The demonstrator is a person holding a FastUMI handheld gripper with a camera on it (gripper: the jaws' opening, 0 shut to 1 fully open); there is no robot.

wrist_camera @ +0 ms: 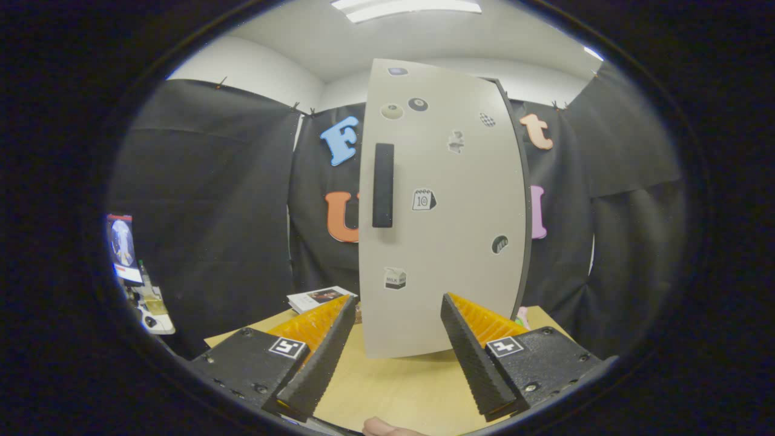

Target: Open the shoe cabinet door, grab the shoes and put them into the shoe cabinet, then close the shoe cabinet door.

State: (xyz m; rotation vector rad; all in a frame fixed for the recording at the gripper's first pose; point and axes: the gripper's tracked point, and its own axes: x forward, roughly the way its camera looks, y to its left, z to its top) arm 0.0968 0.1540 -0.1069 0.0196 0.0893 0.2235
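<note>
The shoe cabinet's pale grey door (445,206) stands just beyond my fingers, upright on the wooden table (393,393). It carries a black vertical handle (382,184) near its left edge and several small stickers. The door looks closed, or nearly so, against the dark cabinet body (525,200) at its right edge. My gripper (396,309) is open, its two fingers spread wide with nothing between them, the tips close to the door's lower part. The handle sits well above the left fingertip (348,303).
A booklet (319,298) lies on the table left of the cabinet. A small pink thing (522,313) peeks out behind the right finger. Black cloth walls stand behind. Cluttered items (142,290) sit off the table's far left. A fingertip (387,429) shows at the near table edge.
</note>
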